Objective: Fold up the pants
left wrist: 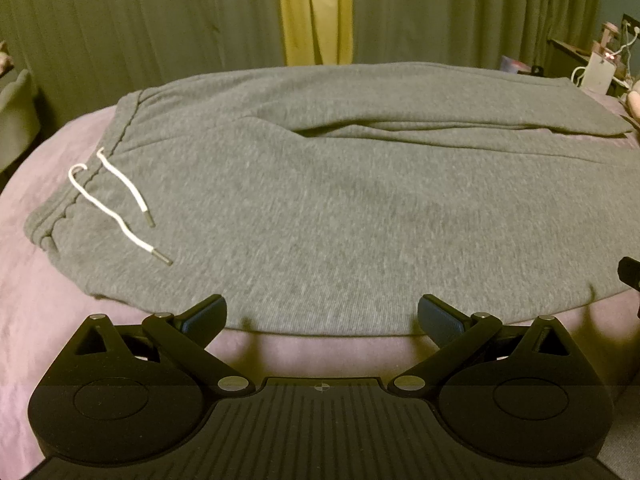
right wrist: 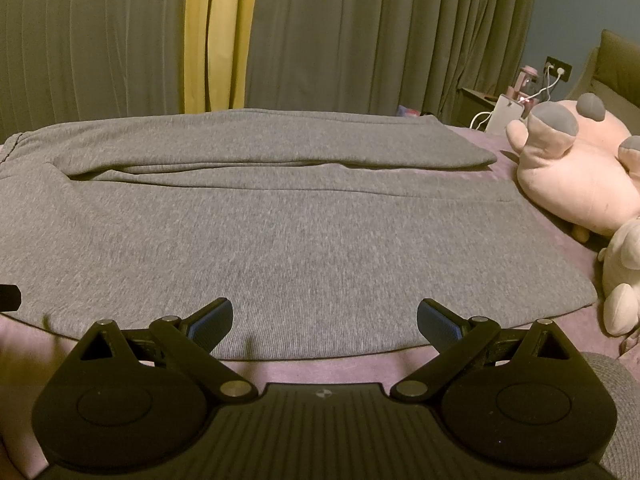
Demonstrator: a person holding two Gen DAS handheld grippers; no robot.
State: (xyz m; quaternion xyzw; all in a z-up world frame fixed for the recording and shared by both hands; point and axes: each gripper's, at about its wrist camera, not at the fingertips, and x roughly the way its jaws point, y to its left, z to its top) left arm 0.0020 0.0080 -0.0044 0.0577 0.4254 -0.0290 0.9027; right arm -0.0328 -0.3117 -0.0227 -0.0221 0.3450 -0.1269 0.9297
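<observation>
- Left gripper (left wrist: 322,314), bottom centre of the frame: fingers spread wide, nothing between them, at the near hem.
- Right gripper (right wrist: 325,318): likewise released, empty.
- Grey pants (left wrist: 320,208) lie flat across the pink bedsheet (left wrist: 24,300), filling mid-frame; white drawstring (left wrist: 120,200) at left.
- Pink plush toy (right wrist: 576,168) at right, possibly touching the sheet only.
- Curtains (right wrist: 360,32) along the top.

the grey knit sweatpants (left wrist: 320,208) lie flat on the mauve bed cover (left wrist: 48,308), waistband to the left, legs running right. on the pants near the waistband rests the white drawstring with metal tips (left wrist: 120,204). right of the pants' leg ends sits the pale pink plush toy with grey pads (right wrist: 572,168). behind the pants hang the olive pleated curtains (right wrist: 360,32). before the pants' near edge hover the left gripper (left wrist: 322,316) and, further right, the right gripper (right wrist: 324,318).
</observation>
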